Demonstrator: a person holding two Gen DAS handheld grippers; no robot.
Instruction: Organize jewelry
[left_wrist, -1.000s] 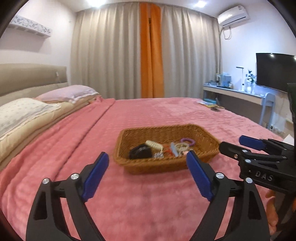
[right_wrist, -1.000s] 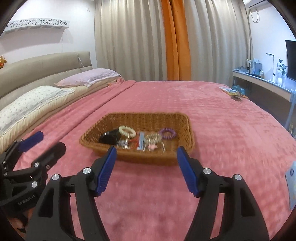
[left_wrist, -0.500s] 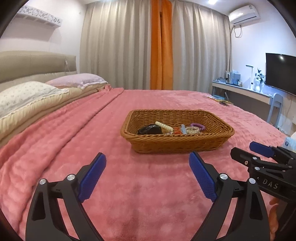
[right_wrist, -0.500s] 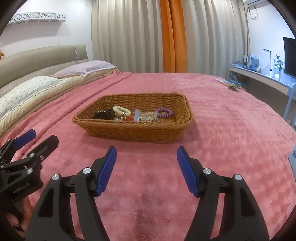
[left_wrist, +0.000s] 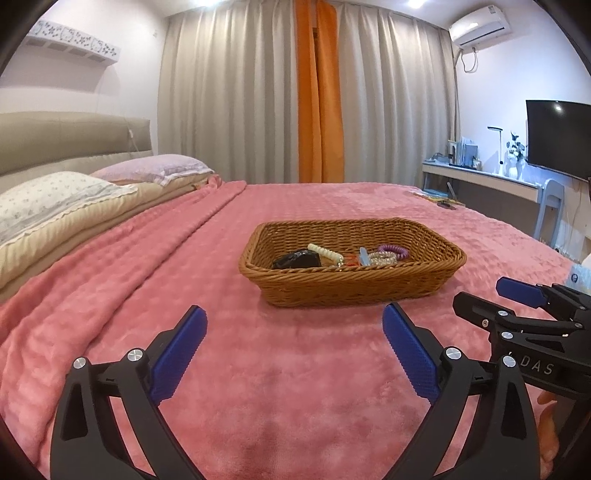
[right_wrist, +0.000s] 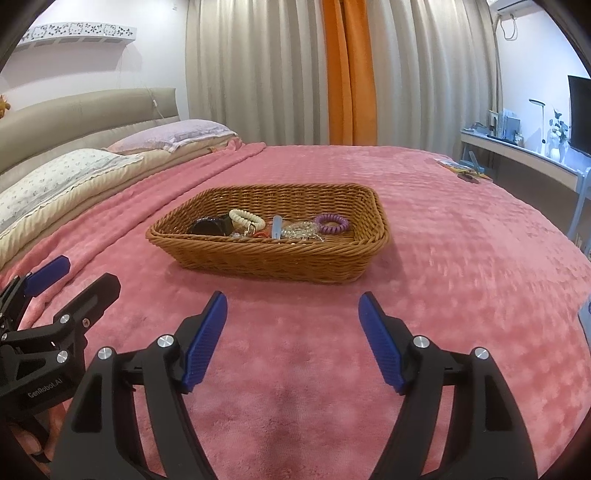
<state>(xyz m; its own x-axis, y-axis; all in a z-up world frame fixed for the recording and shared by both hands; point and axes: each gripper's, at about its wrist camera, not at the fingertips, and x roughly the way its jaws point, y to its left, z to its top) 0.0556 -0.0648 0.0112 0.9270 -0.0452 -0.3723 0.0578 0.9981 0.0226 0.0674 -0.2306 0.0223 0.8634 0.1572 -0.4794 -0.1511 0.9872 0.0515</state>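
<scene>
Left tool (left_wrist: 293, 325): blue ribbed pads apart, nothing between them; it sits lower and further back from the basket than a second ago, low over the bed.
Right tool (right_wrist: 291, 314): pads likewise spread and empty, also dropped and drawn back; its black frame shows at the right edge of the left view.
Meaning: my judgement is that both tools have pulled away to a resting pose, so no piece is in hand and the sorting is either not begun or paused.
Blanket (left_wrist: 207, 266): pink plush, quilted in small bumps, soft under the basket.
Basket (left_wrist: 354, 284): shallow rectangular brown wicker, rolled rim, standing mid-bed ahead of both tools.
Jewelry (right_wrist: 269, 227): heaped inside the basket; from left, a glossy black piece (right_wrist: 208, 226), a cream coil band (right_wrist: 245, 218), a pale blue clip (right_wrist: 276, 226), clear beads, a purple coil band (right_wrist: 332, 223).
</scene>
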